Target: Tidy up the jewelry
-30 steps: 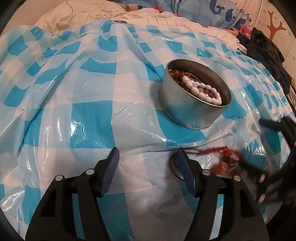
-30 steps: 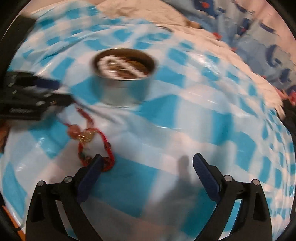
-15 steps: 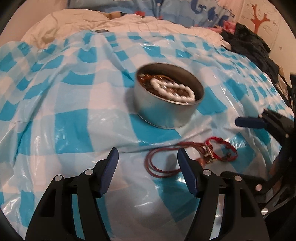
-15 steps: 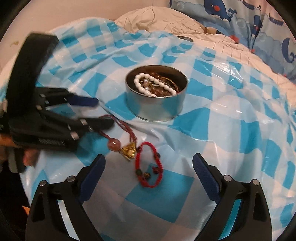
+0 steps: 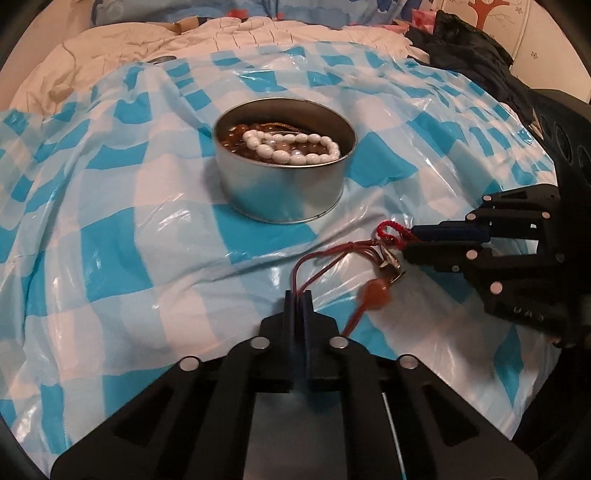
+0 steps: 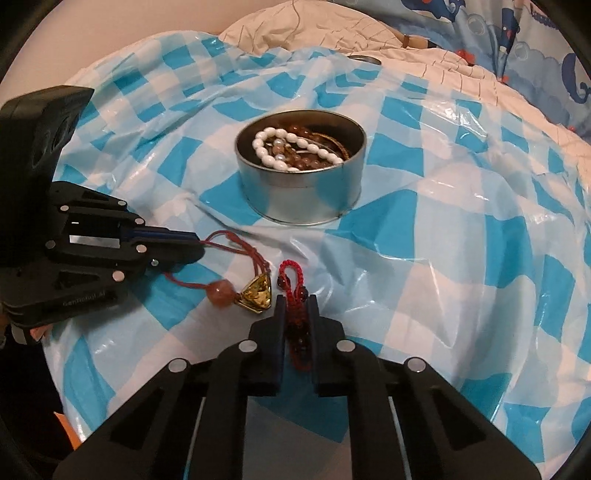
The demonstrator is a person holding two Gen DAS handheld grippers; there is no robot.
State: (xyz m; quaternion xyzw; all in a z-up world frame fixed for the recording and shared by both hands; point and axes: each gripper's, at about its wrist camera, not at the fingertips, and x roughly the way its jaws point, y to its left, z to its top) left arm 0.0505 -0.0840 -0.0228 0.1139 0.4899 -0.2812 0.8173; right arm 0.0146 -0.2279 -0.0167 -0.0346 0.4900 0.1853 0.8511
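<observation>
A round metal tin [image 5: 284, 188] [image 6: 301, 195] stands on the blue-and-white checked plastic sheet, holding a white bead bracelet [image 5: 295, 146] and brown beads. My left gripper [image 5: 297, 295] [image 6: 195, 246] is shut on the dark red cord of a necklace [image 5: 325, 258] with an orange bead [image 5: 375, 295] [image 6: 221, 290] and a gold pendant [image 6: 258, 297]. My right gripper [image 6: 297, 301] [image 5: 408, 242] is shut on a red braided bracelet [image 6: 293, 291] [image 5: 393, 230]. Both sit just in front of the tin.
The checked sheet [image 5: 110, 240] lies over a soft bed. A cream quilt [image 5: 155, 44] and blue patterned bedding [image 6: 535, 33] lie behind it. Dark clothes [image 5: 472, 48] lie at the far right. A small round metal thing [image 6: 364, 59] lies behind the tin.
Both grippers have closed: the left on the necklace cord, the right on the red bracelet. Before, both were open above the jewelry on the sheet.
</observation>
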